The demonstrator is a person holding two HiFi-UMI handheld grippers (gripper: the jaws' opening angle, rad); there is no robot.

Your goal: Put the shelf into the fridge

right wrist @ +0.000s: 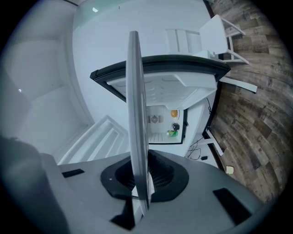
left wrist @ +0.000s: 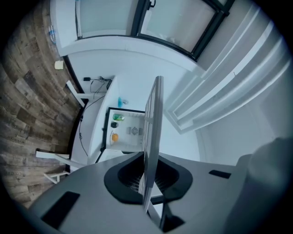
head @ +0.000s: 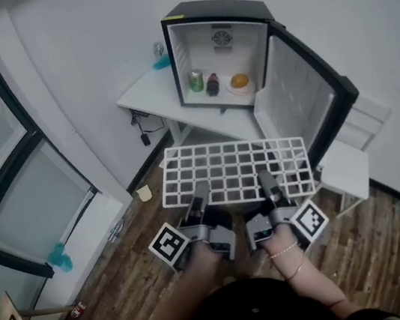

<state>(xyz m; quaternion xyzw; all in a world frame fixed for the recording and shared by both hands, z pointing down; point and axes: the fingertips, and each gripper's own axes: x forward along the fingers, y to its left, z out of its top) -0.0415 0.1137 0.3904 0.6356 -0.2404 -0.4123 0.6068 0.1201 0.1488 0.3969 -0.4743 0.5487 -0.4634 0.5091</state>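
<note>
A white wire-grid shelf (head: 236,170) is held flat in the air in front of an open mini fridge (head: 222,57). My left gripper (head: 200,196) is shut on the shelf's near edge at left, and my right gripper (head: 269,184) is shut on it at right. In each gripper view the shelf shows edge-on (left wrist: 153,132) (right wrist: 137,132) between the jaws. The fridge door (head: 304,100) stands open to the right. Inside on the fridge floor are a green can (head: 196,81), a dark bottle (head: 212,84) and an orange (head: 239,80) on a plate.
The fridge stands on a white table (head: 152,99) against the wall. A white chair (head: 349,165) stands right of the door. Cables (head: 141,127) hang under the table, and a small cup (head: 144,193) sits on the wooden floor. A window (head: 14,186) lies at left.
</note>
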